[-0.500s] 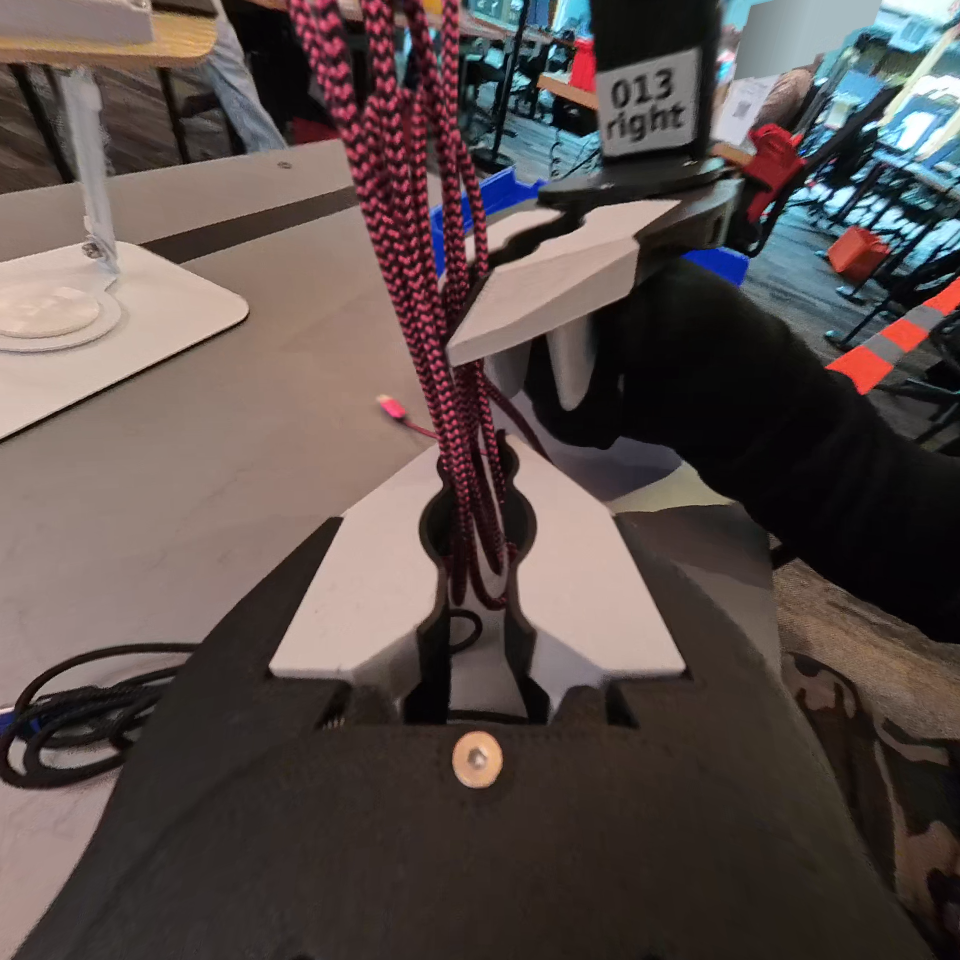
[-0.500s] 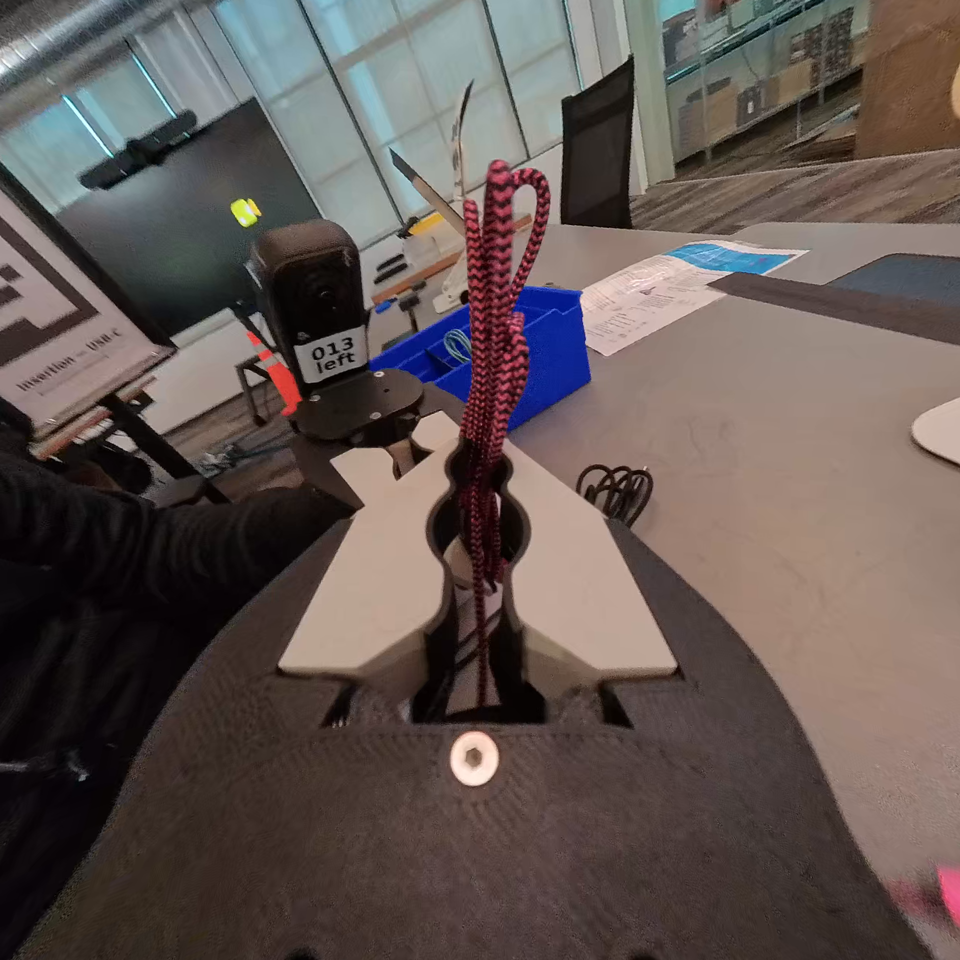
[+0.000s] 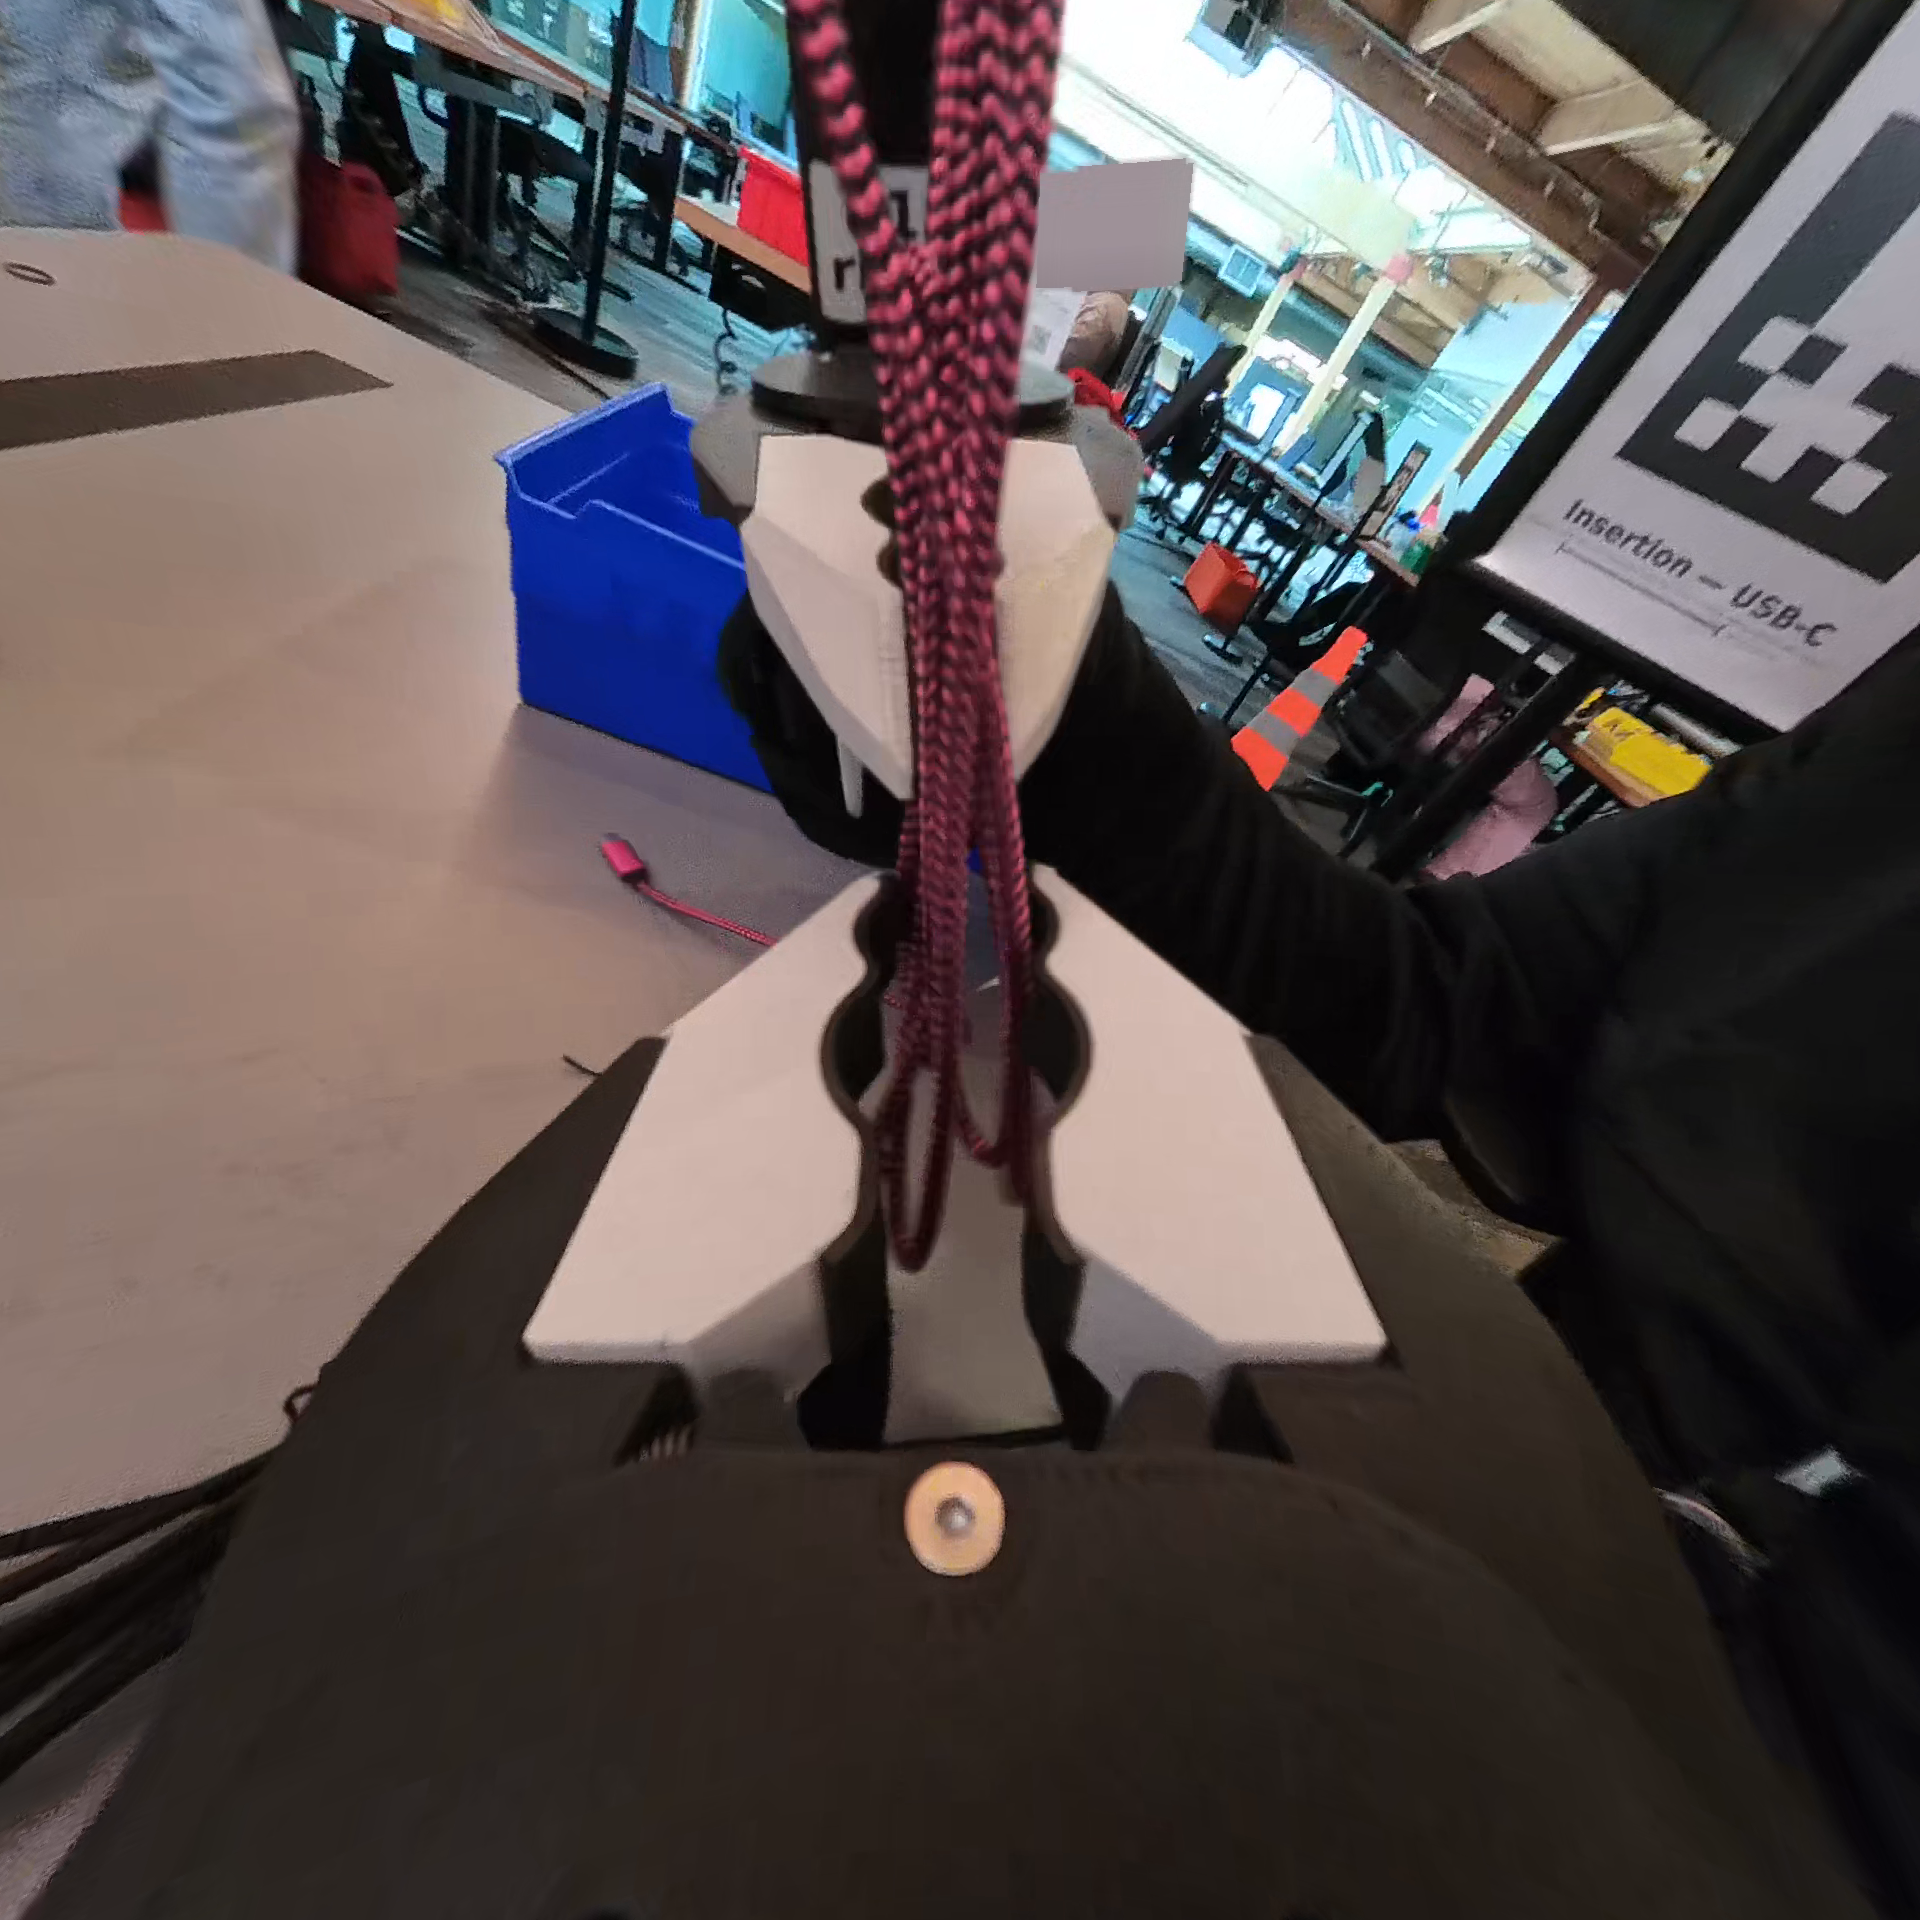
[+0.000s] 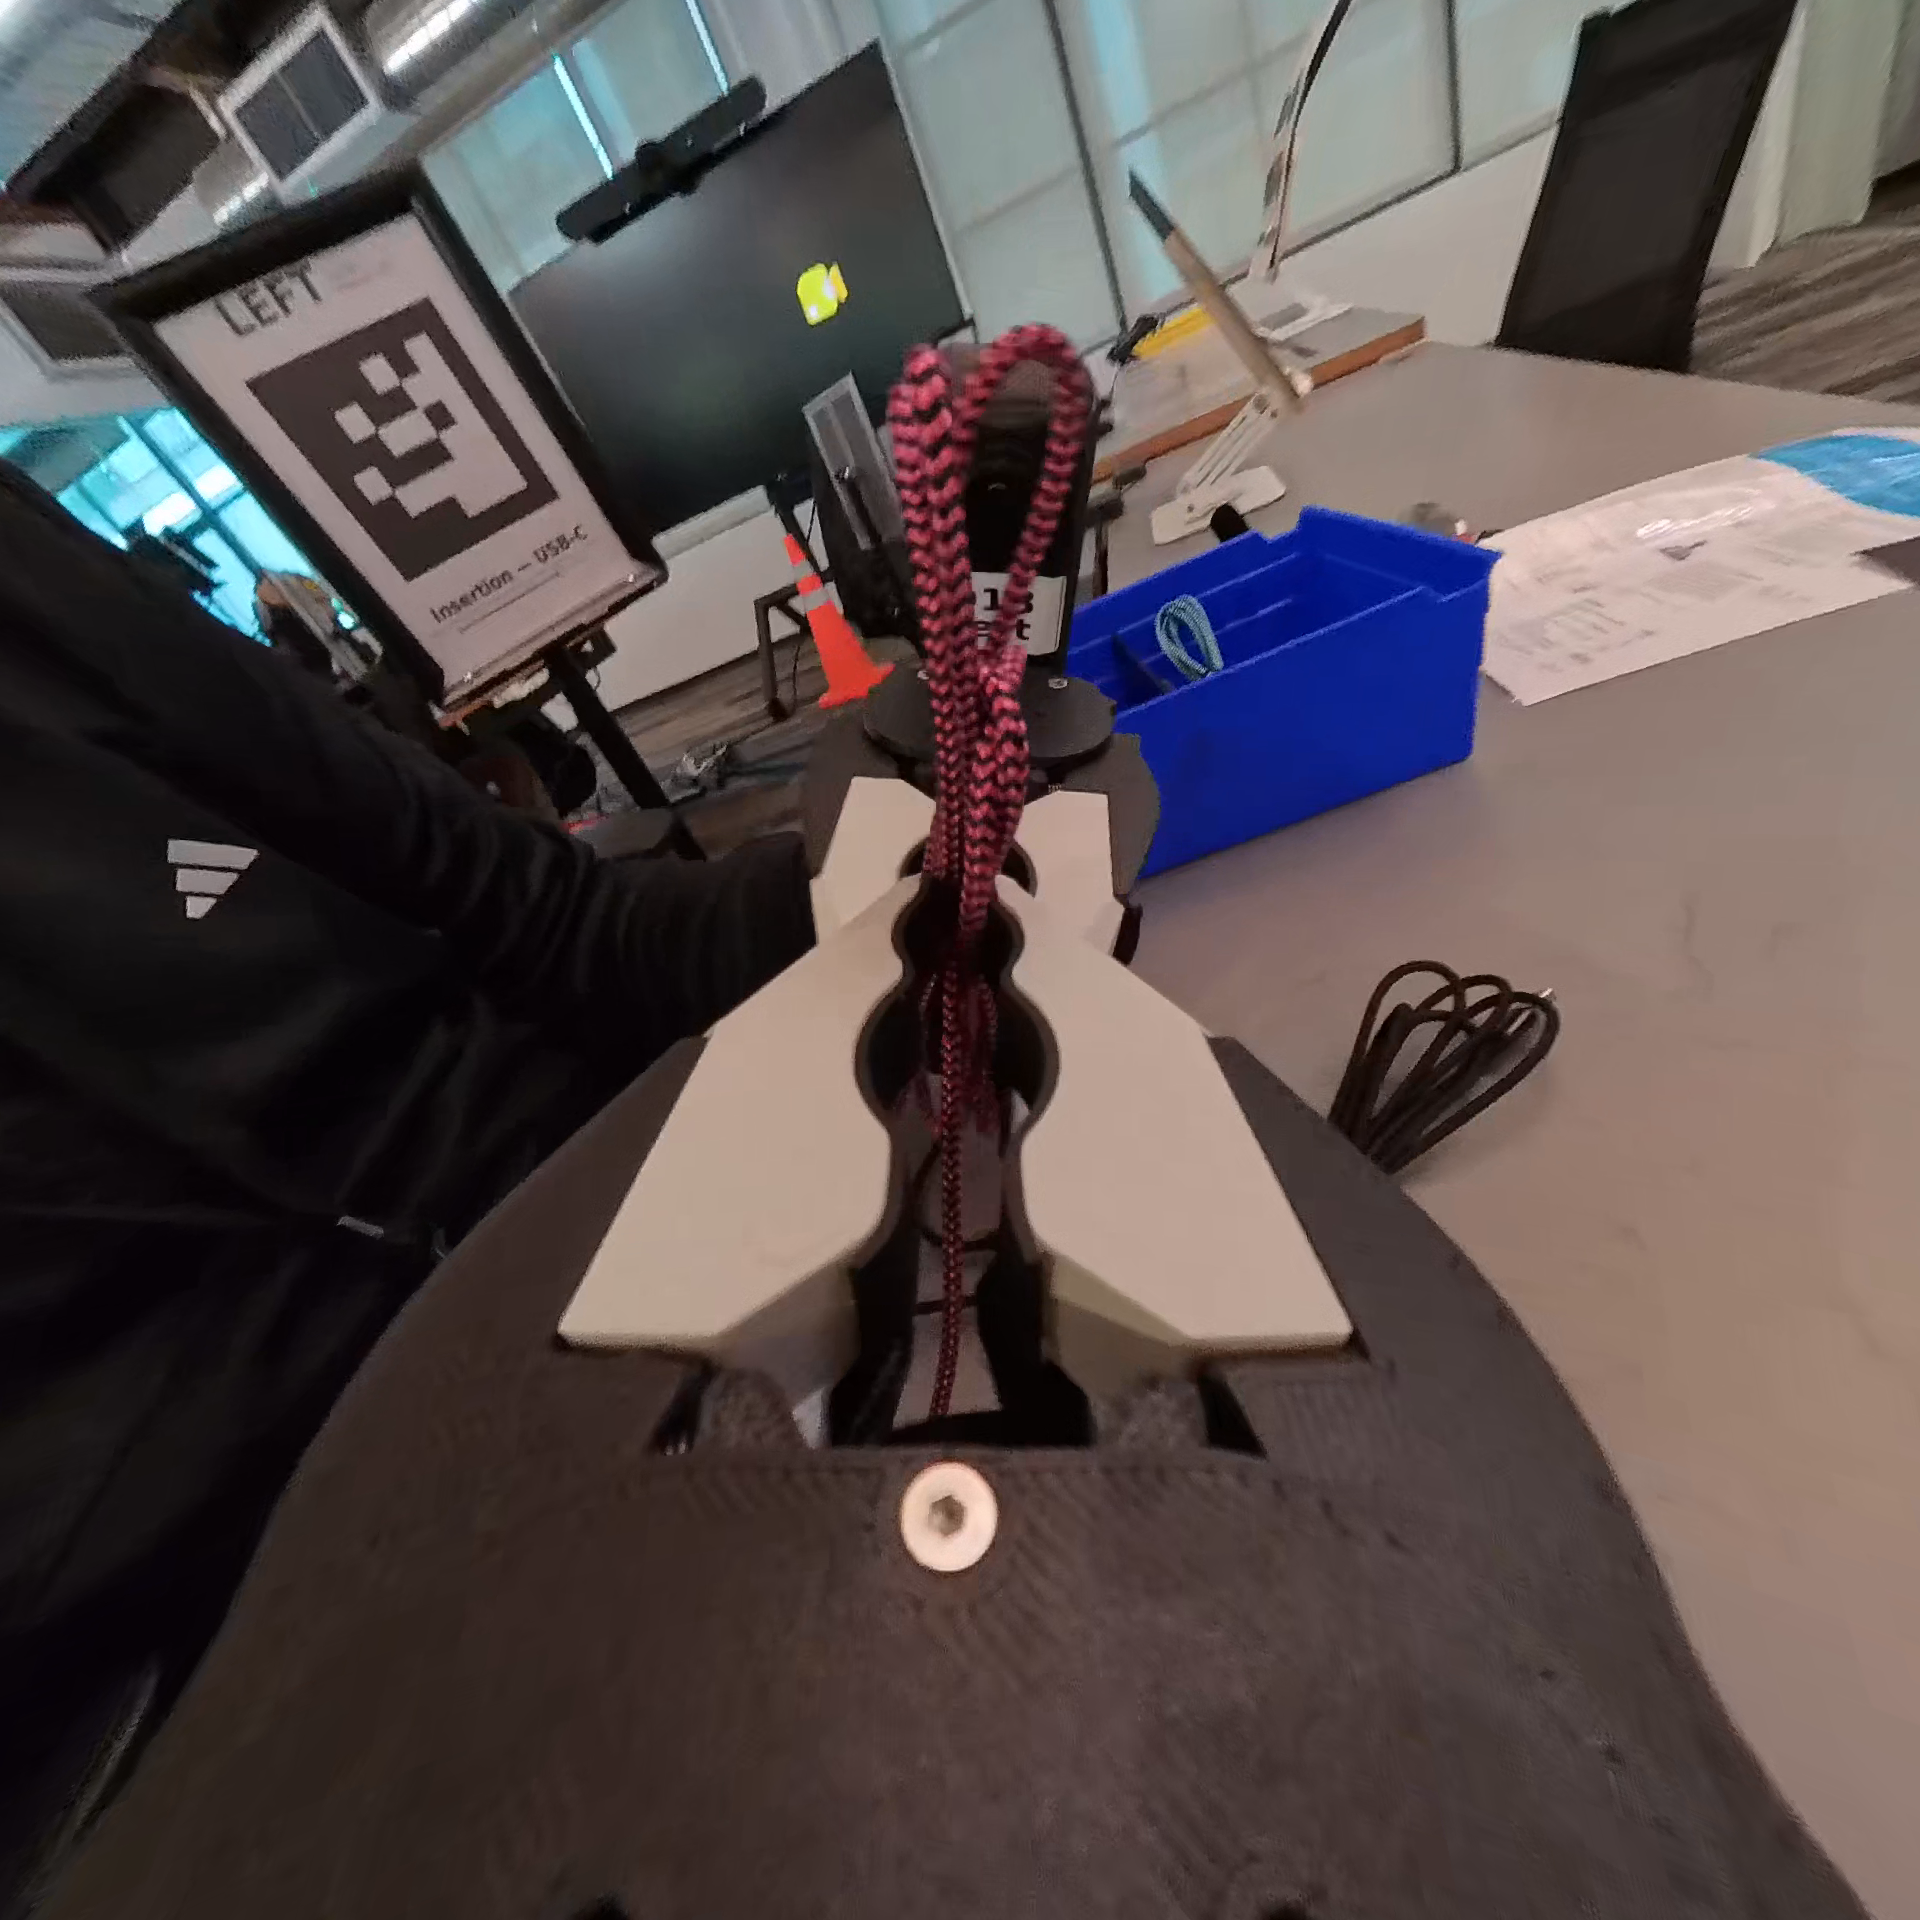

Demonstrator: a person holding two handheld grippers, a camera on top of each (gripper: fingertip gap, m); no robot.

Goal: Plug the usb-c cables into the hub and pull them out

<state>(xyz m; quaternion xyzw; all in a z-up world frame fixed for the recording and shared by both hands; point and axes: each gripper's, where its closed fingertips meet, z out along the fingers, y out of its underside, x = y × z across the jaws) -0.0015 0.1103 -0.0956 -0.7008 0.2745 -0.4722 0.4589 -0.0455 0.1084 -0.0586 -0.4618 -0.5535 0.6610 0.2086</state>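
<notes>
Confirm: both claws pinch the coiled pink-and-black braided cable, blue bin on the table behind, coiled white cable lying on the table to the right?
Not quite: the loose coil on the table is black, not white, as the right wrist view shows. The rest holds: left claw and right claw both pinch the pink-and-black braided cable, with the blue bin behind.

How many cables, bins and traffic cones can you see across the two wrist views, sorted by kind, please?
Cables: 3 (pink-and-black braided cable, coiled black cable, light blue cable in the bin)
Blue bins: 1
Orange traffic cones: 1
Total: 5
</notes>
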